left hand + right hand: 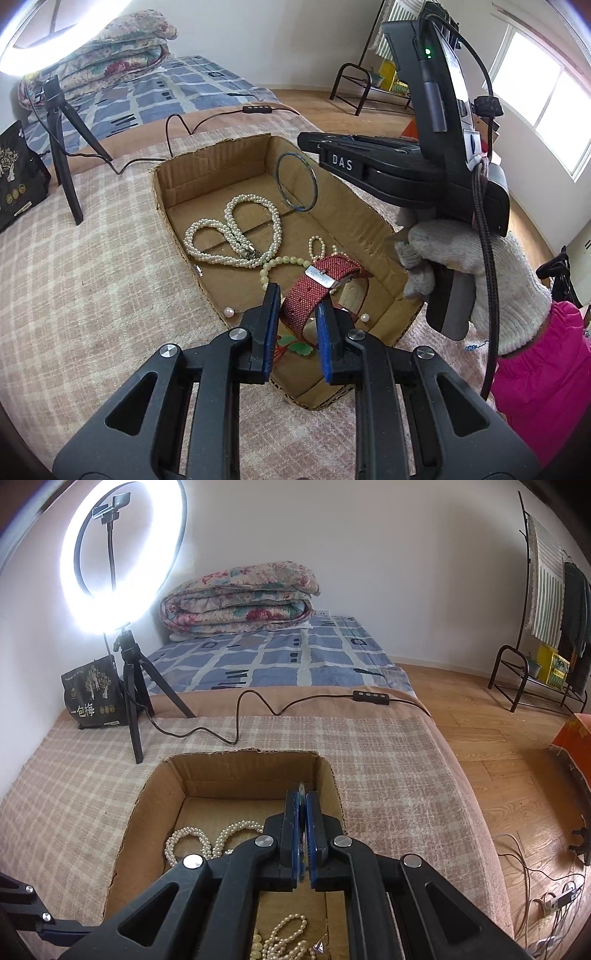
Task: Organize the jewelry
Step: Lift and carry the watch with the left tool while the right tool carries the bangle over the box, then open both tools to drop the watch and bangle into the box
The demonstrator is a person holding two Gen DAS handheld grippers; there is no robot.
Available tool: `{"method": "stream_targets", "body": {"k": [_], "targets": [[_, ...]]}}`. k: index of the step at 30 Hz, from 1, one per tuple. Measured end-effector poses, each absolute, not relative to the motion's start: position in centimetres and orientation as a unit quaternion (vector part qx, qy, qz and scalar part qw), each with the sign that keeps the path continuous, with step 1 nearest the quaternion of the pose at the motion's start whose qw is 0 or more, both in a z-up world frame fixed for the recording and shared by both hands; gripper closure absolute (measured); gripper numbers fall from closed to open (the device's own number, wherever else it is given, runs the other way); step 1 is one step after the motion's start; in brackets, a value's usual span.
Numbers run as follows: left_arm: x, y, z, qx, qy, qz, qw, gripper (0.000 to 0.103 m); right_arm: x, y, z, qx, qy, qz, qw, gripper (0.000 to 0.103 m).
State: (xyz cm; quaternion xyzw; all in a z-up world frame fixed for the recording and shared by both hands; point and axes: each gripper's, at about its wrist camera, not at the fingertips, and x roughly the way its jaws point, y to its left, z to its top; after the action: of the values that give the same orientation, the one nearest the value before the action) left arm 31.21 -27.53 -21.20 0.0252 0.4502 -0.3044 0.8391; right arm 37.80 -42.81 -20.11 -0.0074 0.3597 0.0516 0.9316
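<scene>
1. Beige checked woven blanket (pixel 92 277) over the bed: your soft work surface, so nothing that is dropped can roll far.

2. Shallow brown cardboard box with torn rims (pixel 162 195): the collecting tray. It lies flat on the blanket and holds every piece listed below.

3. Right gripper (pixel 303 805), in your white knitted glove (pixel 480 277): the jaws are nearly together, pinching item 7 by its rim. It hangs over the box's far end, probably so the piece can go down on bare cardboard, apart from the pearls.

4. Left gripper (pixel 297 314): the jaws stand narrow, and the blue pads appear to press the sides of item 6. It sits low over the box's near end.

5. White multi-strand pearl necklace (pixel 236 236): coiled in loose loops on the box floor at mid-box, touched by neither gripper.

6. Red woven fabric watch strap with a silver buckle (pixel 306 295): its loop stands between the left pads and its buckle end arches away over the floor. Gripping it across the stiff band likely keeps it from flopping.

7. Thin blue-grey metal bangle (pixel 297 182): hangs upright from the right gripper, with its lower edge near or on the floor; I cannot tell which.

8. Cream single-strand bead string (pixel 284 264): lies just beyond the strap, beside the necklace clasp.

9. 2 loose white pearls, 1 at the left wall (pixel 229 312) and 1 right of the strap (pixel 365 316): strays, probably to be gathered last.
</scene>
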Motion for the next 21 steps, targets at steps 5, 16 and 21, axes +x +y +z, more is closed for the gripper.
{"method": "stream_targets", "body": {"k": [5, 16, 21], "targets": [[31.0, -27.5, -20.9, 0.027, 0.448, -0.302, 0.841, 0.060, 37.7, -42.5, -19.9, -0.006, 0.359, 0.052, 0.932, 0.074], [30.2, -27.0, -19.5, 0.032, 0.427, -0.298, 0.853, 0.050, 36.7, -42.2, -18.4, -0.014, 0.345, 0.025, 0.938, 0.013], [29.5, -26.6, -18.7, 0.035, 0.418, -0.299, 0.857, 0.050, 36.1, -42.1, -17.5, -0.014, 0.342, 0.022, 0.939, 0.009]]}}
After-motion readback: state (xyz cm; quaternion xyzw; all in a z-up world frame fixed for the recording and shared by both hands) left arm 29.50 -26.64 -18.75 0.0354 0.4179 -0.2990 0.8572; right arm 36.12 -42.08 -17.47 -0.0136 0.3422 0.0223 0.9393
